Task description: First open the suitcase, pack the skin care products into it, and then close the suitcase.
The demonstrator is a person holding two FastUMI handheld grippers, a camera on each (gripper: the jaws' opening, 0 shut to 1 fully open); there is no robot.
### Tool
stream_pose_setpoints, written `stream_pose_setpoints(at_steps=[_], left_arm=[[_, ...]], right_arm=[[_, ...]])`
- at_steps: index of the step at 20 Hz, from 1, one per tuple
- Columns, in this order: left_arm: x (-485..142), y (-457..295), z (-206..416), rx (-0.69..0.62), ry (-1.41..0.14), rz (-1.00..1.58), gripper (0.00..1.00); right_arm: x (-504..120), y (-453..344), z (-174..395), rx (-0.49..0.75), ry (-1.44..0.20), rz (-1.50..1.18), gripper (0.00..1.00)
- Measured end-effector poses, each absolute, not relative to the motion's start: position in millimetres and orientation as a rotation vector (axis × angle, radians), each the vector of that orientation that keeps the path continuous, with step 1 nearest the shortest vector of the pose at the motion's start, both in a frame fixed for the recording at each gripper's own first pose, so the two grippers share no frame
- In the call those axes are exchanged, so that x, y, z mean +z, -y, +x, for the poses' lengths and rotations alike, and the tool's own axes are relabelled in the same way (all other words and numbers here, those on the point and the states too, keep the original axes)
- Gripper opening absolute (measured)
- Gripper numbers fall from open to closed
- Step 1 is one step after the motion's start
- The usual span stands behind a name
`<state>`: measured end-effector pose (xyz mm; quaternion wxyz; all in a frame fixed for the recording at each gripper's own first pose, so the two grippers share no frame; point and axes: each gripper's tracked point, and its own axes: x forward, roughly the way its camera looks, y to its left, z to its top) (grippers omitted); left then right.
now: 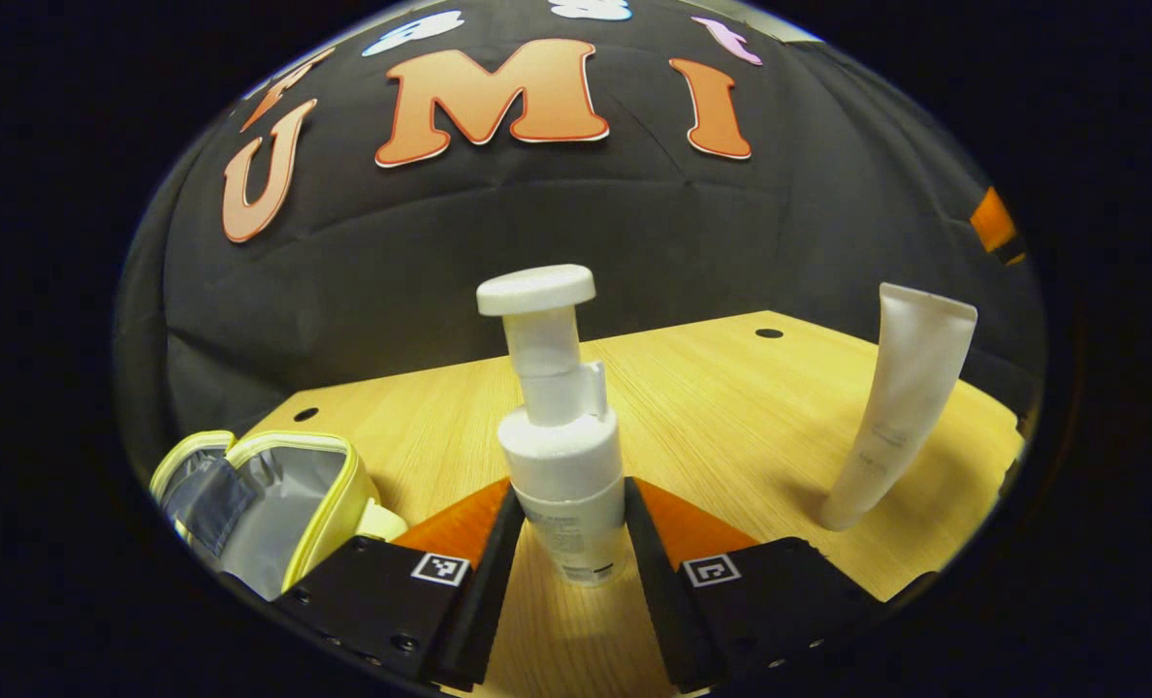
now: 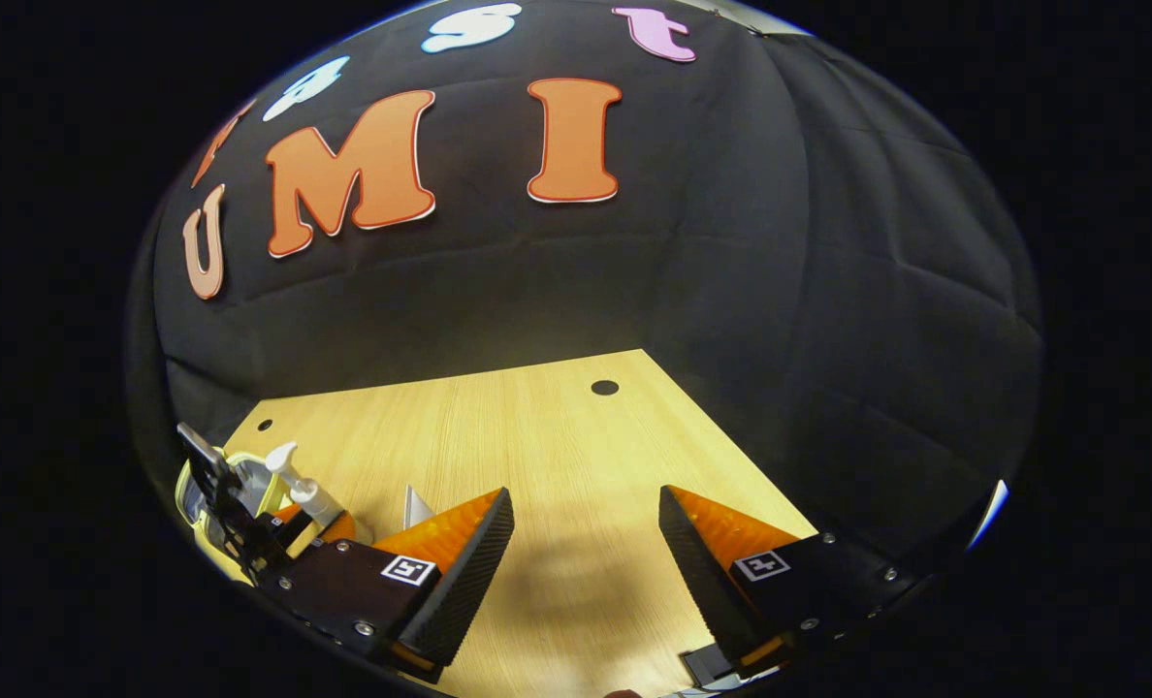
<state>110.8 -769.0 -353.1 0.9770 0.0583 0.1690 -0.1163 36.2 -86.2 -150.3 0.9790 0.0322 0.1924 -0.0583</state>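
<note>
We see the left gripper (image 1: 574,543) clamped on the pump bottle (image 1: 561,436), upright on the table (image 1: 712,407). The open case (image 1: 266,504) lies to its left, a tube (image 1: 901,407) stands to its right. Our right gripper (image 2: 586,553) hangs over bare wood, fingers apart

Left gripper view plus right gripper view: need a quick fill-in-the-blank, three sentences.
1. The left tool is closed on the white ____ bottle.
2. The yellow-trimmed suitcase lies ____, its grey lining showing.
3. The white tube stands on the ____ table.
The right tool is open.

Missing: pump; open; wooden
</note>
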Motion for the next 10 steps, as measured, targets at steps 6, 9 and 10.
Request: stream_pose_setpoints(at_steps=[6,9,10], left_arm=[[-338.9,770.4,97.0,-0.27,-0.397,0.06,0.61],[-318.5,771.0,87.4,-0.293,-0.399,0.073,0.61],[-311.2,769.8,83.1,-0.299,-0.4,0.067,0.61]], right_arm=[[-167.8,44.2,22.8,0.001,-0.402,0.05,0.96],[-175.7,25.8,16.1,0.046,-0.405,0.034,0.96],[-179.9,19.3,14.3,0.062,-0.41,0.038,0.96]])
